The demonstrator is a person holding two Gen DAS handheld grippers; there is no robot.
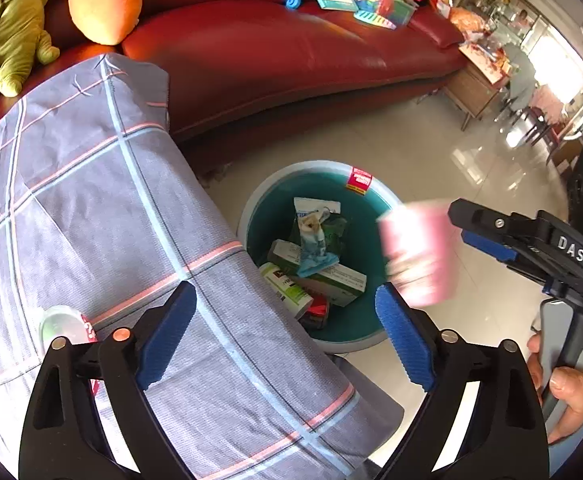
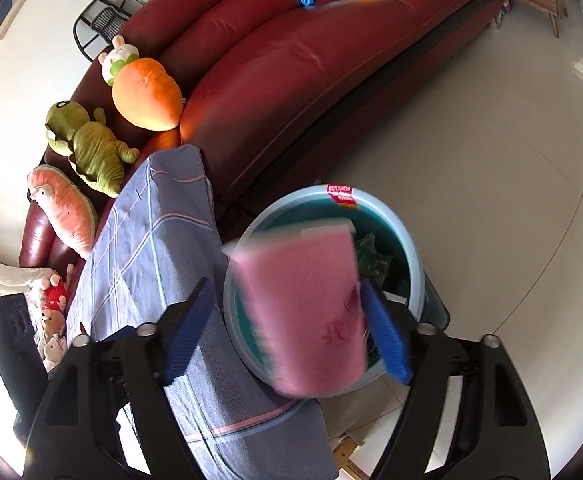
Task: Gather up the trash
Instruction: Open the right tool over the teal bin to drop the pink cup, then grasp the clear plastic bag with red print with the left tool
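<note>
Left wrist view: left gripper (image 1: 285, 336) spread wide, empty, above checked grey cloth (image 1: 103, 208); round teal plastic bin (image 1: 387, 196) on the floor holds cartons. Right wrist view: right gripper (image 2: 287, 328) open, blurred pink paper cup (image 2: 307, 308) loose between its pads, over the bin; best kept centred so the cup lands inside.

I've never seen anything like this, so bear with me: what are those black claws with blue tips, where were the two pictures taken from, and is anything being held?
There is no robot here. A person's hand holds a two-finger gripper, one per hand, each with a camera looking along its fingers. One picture comes from the left gripper, open and empty above a checked cloth. The other comes from the right gripper, also open. A blurred pink cup hangs between its fingers over the bin, unpinched, probably dropping onto the wrappers and boxes inside.
</note>
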